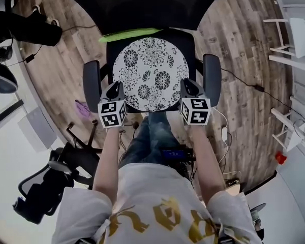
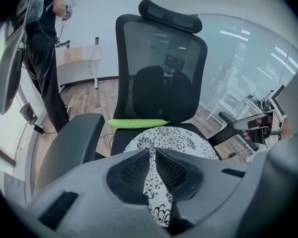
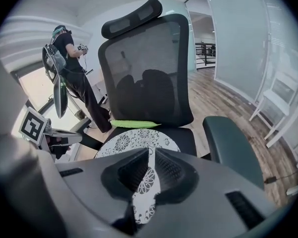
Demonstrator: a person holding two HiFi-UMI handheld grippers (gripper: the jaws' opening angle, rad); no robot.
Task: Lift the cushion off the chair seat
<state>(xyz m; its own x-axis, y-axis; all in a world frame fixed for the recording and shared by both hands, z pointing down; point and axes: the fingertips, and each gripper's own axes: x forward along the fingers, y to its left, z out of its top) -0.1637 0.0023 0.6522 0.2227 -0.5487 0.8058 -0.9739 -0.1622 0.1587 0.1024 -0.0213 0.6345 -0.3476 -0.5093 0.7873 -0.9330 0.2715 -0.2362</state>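
A round white cushion with a black flower print lies on the seat of a black office chair. My left gripper is shut and hovers at the cushion's near left edge. At the near right edge my right gripper is shut too. In the left gripper view the closed tips meet over the cushion with nothing pinched. The right gripper view shows the same: tips together above the cushion. A flat green pad lies at the back of the seat.
Padded armrests flank the seat, and the mesh backrest stands behind it. A person stands at the far left. White shelving stands at the right, another black chair near left, cables on the wooden floor.
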